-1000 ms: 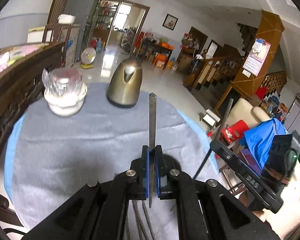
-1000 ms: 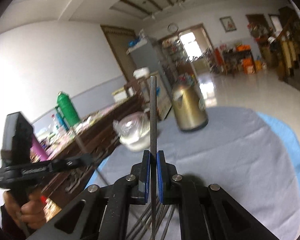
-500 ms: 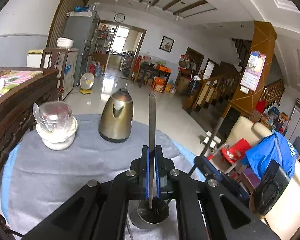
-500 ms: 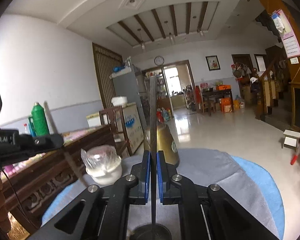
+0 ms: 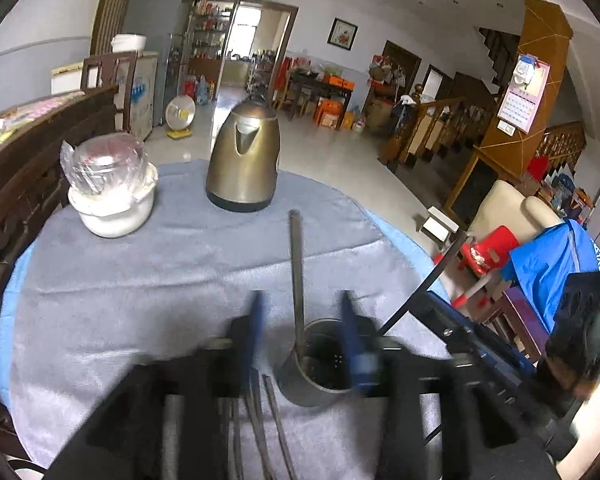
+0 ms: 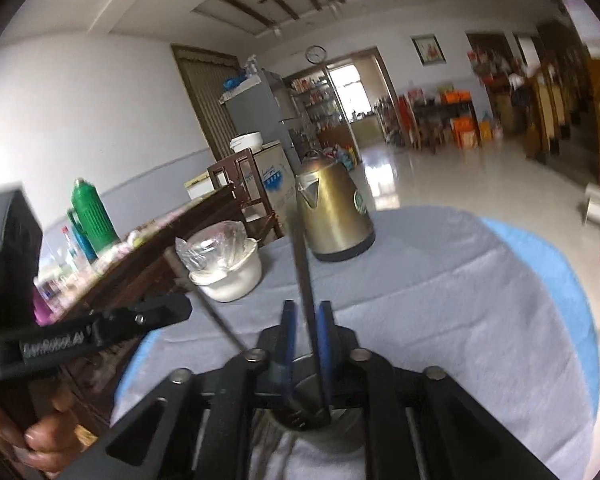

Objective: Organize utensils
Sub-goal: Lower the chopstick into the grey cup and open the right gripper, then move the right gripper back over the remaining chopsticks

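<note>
Two utensil handles (image 5: pixel 296 272) standing in one metal holder (image 5: pixel 312 376); three more flat at 7 o'clock. Left gripper (image 5: pixel 300 328) and right gripper (image 6: pixel 306 334) just opened, pads apart, gripping nothing.

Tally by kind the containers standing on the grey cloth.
Kettle: 1
White bowl: 1
Metal utensil holder: 1
Total: 3

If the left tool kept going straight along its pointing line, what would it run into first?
Probably the metal utensil holder standing between the left tool's open fingers, with a flat utensil handle leaning in it. Past that lies only grey tablecloth; depth is hard to judge.
</note>
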### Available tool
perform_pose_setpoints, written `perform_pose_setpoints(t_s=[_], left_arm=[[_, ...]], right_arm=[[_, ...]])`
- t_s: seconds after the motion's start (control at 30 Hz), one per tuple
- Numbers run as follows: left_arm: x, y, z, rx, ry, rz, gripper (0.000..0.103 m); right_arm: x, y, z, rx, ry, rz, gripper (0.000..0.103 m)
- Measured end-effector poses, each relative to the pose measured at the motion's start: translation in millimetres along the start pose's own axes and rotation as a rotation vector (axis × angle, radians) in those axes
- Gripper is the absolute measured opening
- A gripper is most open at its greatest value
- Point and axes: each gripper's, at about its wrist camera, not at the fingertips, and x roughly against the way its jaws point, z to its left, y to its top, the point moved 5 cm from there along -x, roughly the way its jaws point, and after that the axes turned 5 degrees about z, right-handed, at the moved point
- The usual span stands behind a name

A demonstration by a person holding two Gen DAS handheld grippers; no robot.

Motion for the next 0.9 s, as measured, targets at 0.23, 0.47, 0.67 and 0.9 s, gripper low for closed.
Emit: perform_pose_setpoints(t_s=[0.23,0.47,0.67,0.9], left_arm=[[22.5,-32.2,6.5,-0.036,0.04,-0.015,0.057],[21.6,-82.8,24.3,-0.011,0.094,0.049,0.059],[12.8,-127.0,44.4,0.022,0.162,0.141,0.06],[9.9,-165.2,74.4,0.093,0.219,0.227,0.06]], right_arm=[[42.3,-18.5,-14.4,-0.07,0.02,-0.085,0.069],[61.7,-50.0,-17.6,-0.058,0.041,-0.021,0.069],[59.5,-91.6,-18.4,-0.029,0.022,0.091,0.069],[49.1,-128.1,-14.2,-0.027,0.019,0.185,0.069]])
